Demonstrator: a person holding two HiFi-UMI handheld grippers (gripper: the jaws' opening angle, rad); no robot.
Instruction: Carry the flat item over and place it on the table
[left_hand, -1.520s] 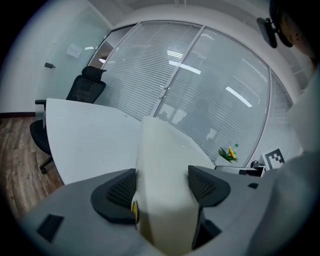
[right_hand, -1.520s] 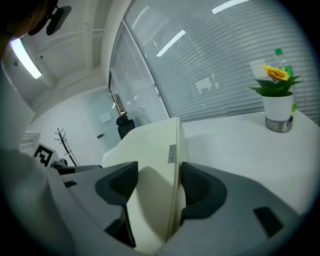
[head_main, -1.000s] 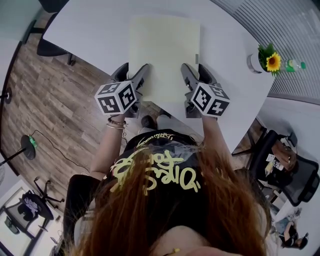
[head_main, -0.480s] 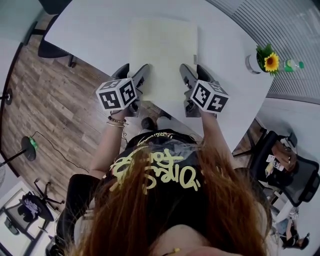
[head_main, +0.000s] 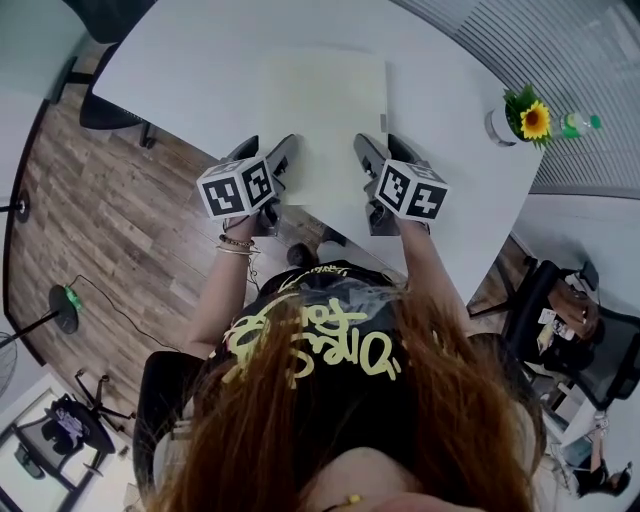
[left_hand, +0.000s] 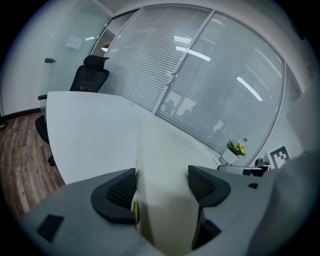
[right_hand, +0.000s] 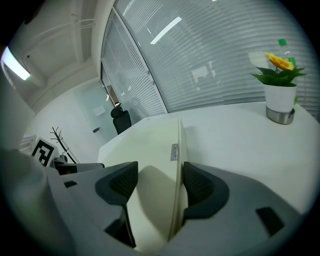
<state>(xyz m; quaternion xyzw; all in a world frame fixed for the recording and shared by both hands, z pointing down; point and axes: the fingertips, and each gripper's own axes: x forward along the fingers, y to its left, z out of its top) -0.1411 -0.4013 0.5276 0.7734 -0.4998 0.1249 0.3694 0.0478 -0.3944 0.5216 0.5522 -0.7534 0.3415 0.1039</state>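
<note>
The person is standing at the near edge of a white table (head_main: 190, 60), leaning over it and holding a pale cream flat item (head_main: 325, 115) out at their 12 o'clock. The item is lying level over the tabletop, its long sides running away from the person. I cannot tell whether its underside is touching the table.

The left gripper (head_main: 268, 160) is pinching the item's left edge at about 7 o'clock on the sheet. In the left gripper view the two dark ribbed pads (left_hand: 122, 187) are standing narrowly apart with the flat item (left_hand: 160, 150) filling the gap between them. The right gripper (head_main: 383, 160) is doing the same at about 5 o'clock. In the right gripper view the right gripper (right_hand: 155, 182) is clamping the flat item (right_hand: 150, 150) by its edge, and a small grey tag (right_hand: 174, 151) is showing on that edge just beyond the jaws.

A white pot with a sunflower (head_main: 520, 118) is sitting on the table at the item's 3 o'clock, well apart from it, with a green-capped bottle (head_main: 578, 122) just behind. A black chair (head_main: 105, 110) is standing on the wooden floor at the table's 9 o'clock side.
</note>
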